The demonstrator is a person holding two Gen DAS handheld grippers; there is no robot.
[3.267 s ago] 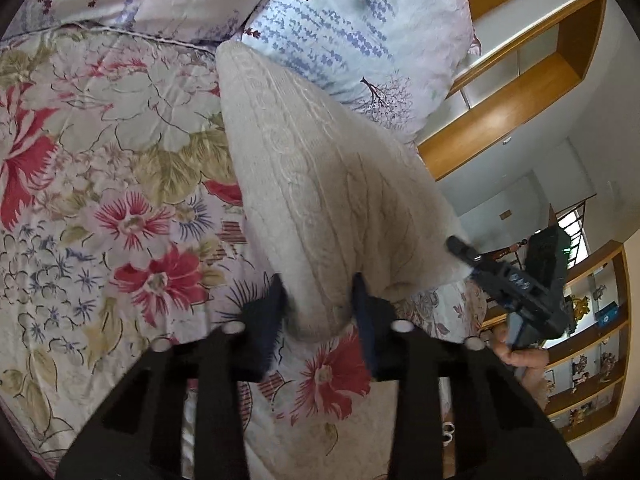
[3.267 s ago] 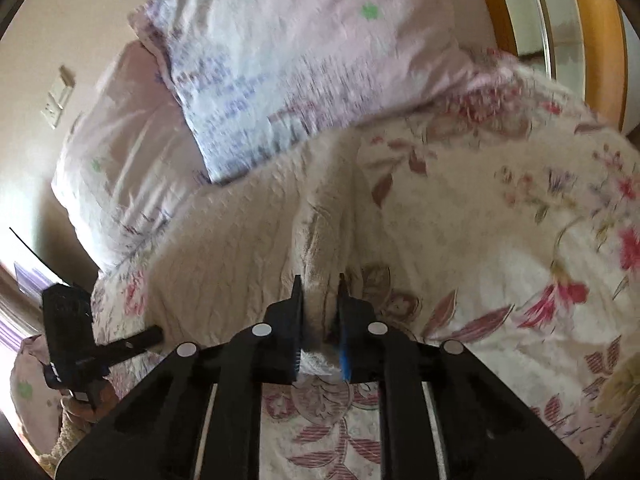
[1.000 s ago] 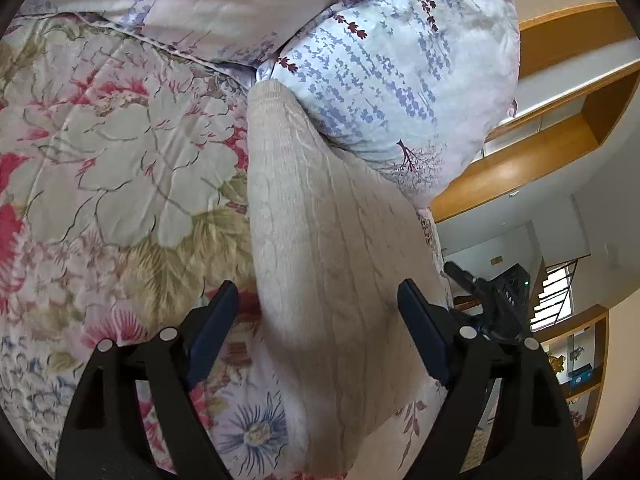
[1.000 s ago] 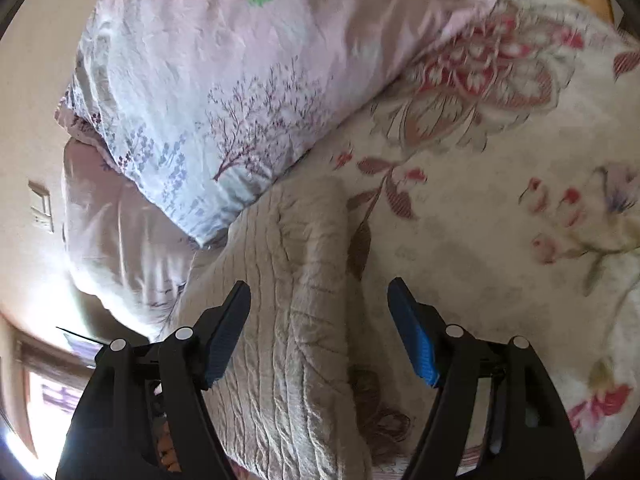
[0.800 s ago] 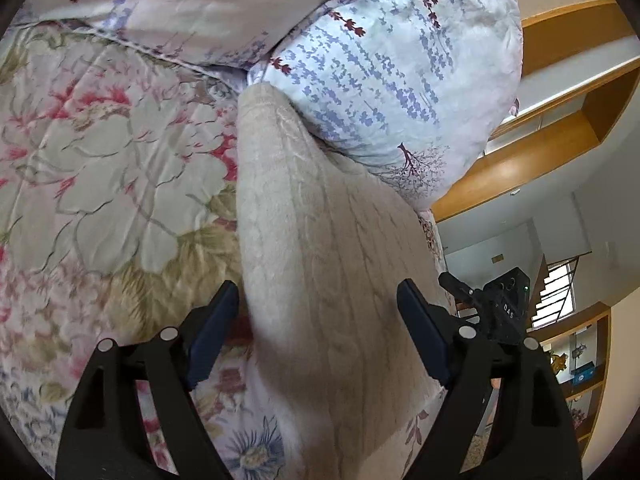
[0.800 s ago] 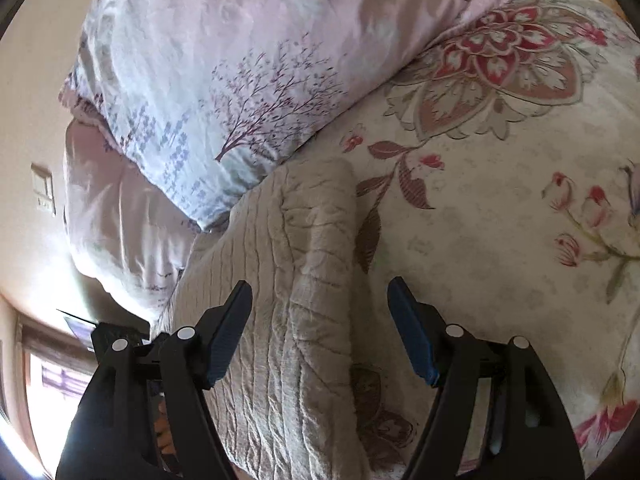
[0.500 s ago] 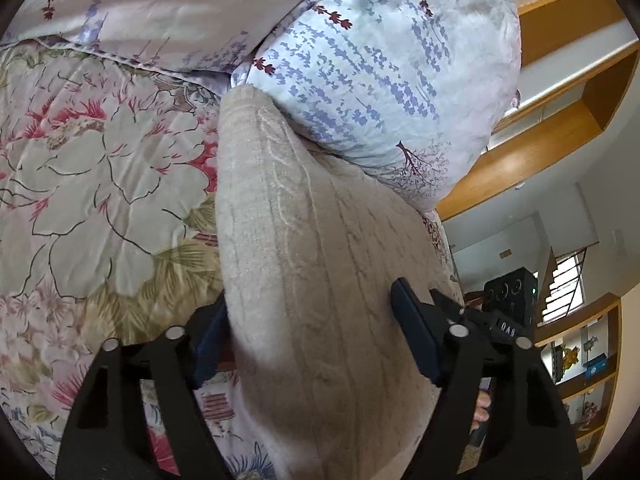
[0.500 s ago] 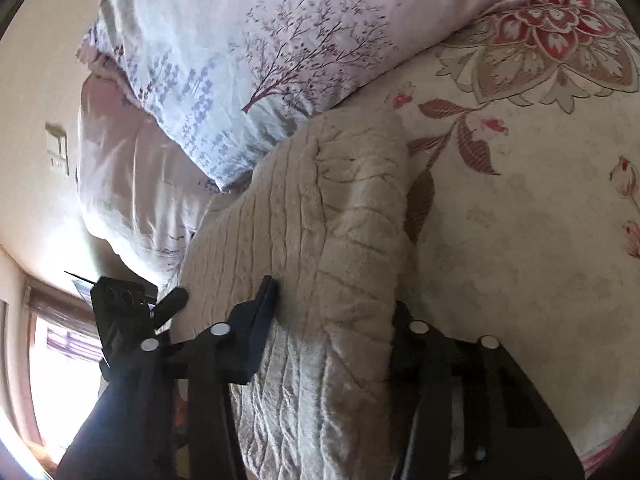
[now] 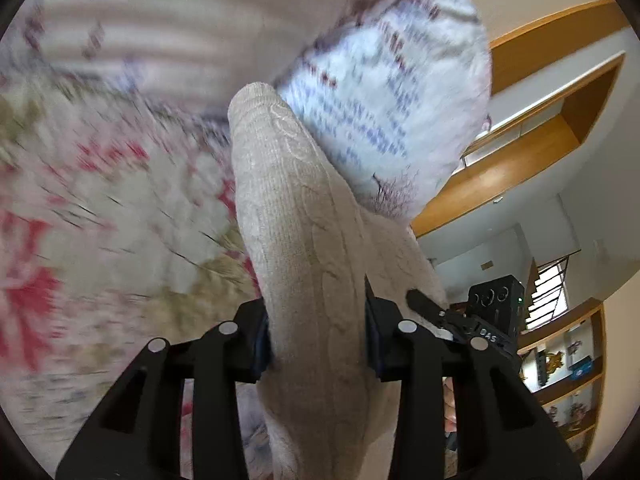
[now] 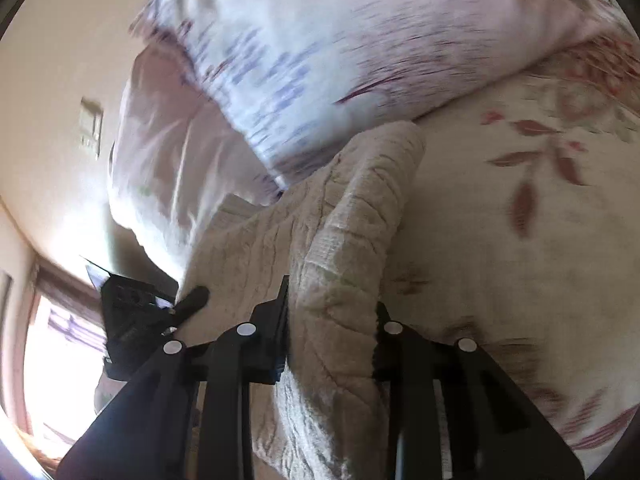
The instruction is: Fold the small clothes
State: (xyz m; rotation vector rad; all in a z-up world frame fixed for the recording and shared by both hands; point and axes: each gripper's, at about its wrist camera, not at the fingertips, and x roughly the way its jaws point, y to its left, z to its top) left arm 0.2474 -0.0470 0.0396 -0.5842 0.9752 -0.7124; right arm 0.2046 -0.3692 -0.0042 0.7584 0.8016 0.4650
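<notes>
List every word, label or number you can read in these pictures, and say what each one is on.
"DAS": white letters on the right gripper, seen past the sweater in the left wrist view; more may be hidden.
Items on the shelves: too small to read.
Nothing readable in the right wrist view.

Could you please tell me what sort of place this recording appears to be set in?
Most likely a bedroom in a home: a floral-printed bedspread with a pale pillow printed with blue and purple sprigs at its head, and wooden wall shelves beyond. A cream cable-knit garment lies on the bed.
</notes>
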